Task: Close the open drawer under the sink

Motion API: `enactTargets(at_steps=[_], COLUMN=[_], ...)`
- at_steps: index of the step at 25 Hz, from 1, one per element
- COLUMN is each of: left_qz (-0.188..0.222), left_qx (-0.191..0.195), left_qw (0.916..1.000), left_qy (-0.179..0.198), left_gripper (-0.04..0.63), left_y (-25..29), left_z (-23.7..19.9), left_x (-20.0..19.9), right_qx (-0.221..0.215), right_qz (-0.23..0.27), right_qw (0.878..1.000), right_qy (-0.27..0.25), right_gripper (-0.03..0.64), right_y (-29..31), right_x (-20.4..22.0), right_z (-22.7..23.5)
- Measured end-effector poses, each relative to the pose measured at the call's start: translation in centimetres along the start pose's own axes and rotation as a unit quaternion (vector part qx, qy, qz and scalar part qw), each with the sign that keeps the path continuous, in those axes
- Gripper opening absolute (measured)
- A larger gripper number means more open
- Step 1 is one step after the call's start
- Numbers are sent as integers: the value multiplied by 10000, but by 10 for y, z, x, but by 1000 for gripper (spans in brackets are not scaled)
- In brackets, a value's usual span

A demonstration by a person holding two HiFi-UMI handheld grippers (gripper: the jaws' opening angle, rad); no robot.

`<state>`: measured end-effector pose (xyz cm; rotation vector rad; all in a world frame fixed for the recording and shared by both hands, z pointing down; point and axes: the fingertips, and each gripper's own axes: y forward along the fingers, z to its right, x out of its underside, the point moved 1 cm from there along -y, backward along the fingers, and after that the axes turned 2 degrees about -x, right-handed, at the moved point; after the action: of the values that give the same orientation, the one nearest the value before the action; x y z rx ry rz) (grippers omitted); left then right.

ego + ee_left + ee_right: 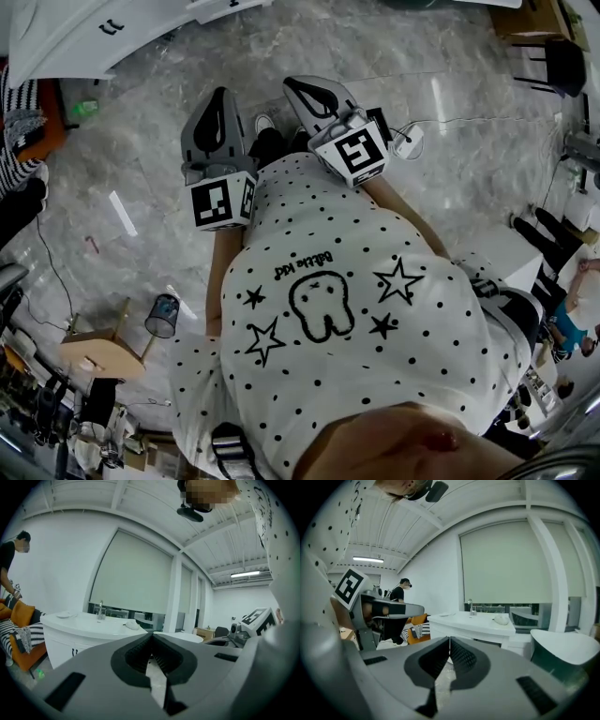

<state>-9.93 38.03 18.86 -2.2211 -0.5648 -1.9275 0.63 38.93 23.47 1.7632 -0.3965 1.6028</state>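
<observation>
The white sink cabinet (79,630) with a tap (100,610) stands some way ahead, left of centre in the left gripper view. It also shows in the right gripper view, the cabinet (473,623) just right of centre. I cannot make out an open drawer from here. My left gripper (151,637) is shut with nothing between its jaws. My right gripper (449,640) is shut too, and empty. In the head view both are held side by side in front of the chest over the marble floor, the left gripper (221,96) beside the right gripper (306,86), both far from the cabinet.
A white bathtub (562,653) stands right of the sink. A person in black (399,592) stands at the left by an orange sofa (23,634) with striped cushions. On the floor lie cables, a wooden stool (98,354) and a cup (162,316).
</observation>
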Motion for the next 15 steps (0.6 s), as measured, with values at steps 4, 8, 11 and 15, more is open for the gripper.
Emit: enactTargets(at_steps=[4, 8, 11, 15], left_qz=[32, 71, 53, -11], left_qx=[-29, -85, -113, -127], left_qw=[10000, 9999, 9999, 9999], left_qy=[28, 30, 8, -71], left_gripper=[5, 5, 5, 5], left_y=[0, -5, 12, 56], left_z=[-4, -6, -8, -8], left_x=[-4, -5, -6, -6], right_qx=[-8, 11, 43, 180], right_qz=[77, 135, 129, 117], right_qw=[10000, 9999, 9999, 9998], right_qy=[-50, -30, -9, 27], right_gripper=[15, 15, 15, 15], right_y=[2, 0, 6, 20], right_x=[-6, -8, -10, -14], right_z=[-3, -1, 15, 59])
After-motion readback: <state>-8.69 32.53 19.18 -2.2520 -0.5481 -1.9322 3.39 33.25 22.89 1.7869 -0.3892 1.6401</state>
